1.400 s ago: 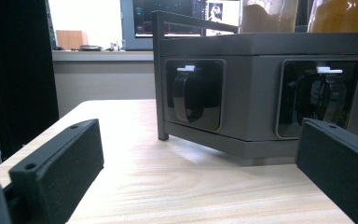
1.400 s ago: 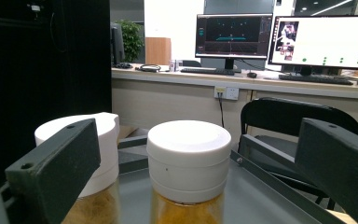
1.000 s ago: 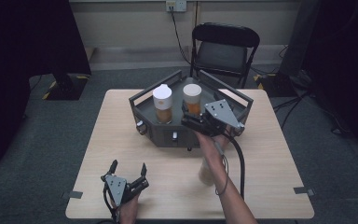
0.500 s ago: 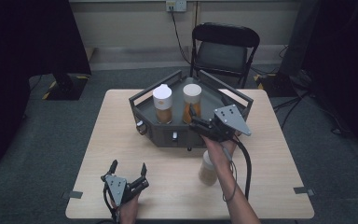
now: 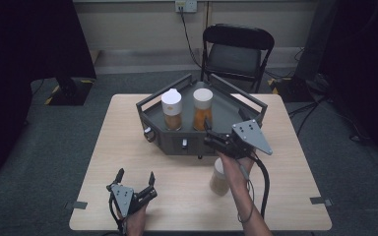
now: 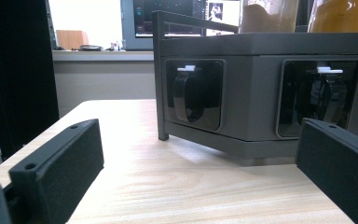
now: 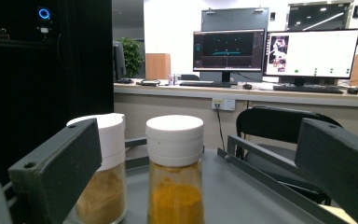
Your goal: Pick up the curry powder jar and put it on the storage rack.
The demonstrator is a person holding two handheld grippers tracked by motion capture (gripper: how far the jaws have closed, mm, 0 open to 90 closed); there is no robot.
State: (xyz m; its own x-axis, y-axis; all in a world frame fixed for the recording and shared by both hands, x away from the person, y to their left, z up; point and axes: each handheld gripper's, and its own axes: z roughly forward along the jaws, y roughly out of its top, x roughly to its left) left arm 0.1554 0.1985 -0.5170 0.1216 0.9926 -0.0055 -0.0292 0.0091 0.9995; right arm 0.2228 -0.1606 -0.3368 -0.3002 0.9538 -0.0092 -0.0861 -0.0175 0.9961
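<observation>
While the left gripper (image 5: pixel 137 178) rests low at the near left of the table (image 5: pixel 128 142), jaws spread and grasping nothing, the right gripper (image 5: pixel 207 136) hangs over the tray's (image 5: pixel 152 105) near wall, jaws also spread and empty. Two jars stand upright in the tray, side by side: tan jar (image 5: pixel 171 109) on the left, orange jar (image 5: pixel 202 108) on the right, both with white lids. In the right gripper view the orange jar (image 7: pixel 175 170) sits between the jaws but farther off, untouched; the tan jar (image 7: pixel 103 172) is partly behind the left jaw. A third jar (image 5: pixel 220 177) stands on the table just beside the right forearm, outside the tray. In the left gripper view the tray's front wall (image 6: pixel 256 88) faces the gripper, with bare tabletop between them.
</observation>
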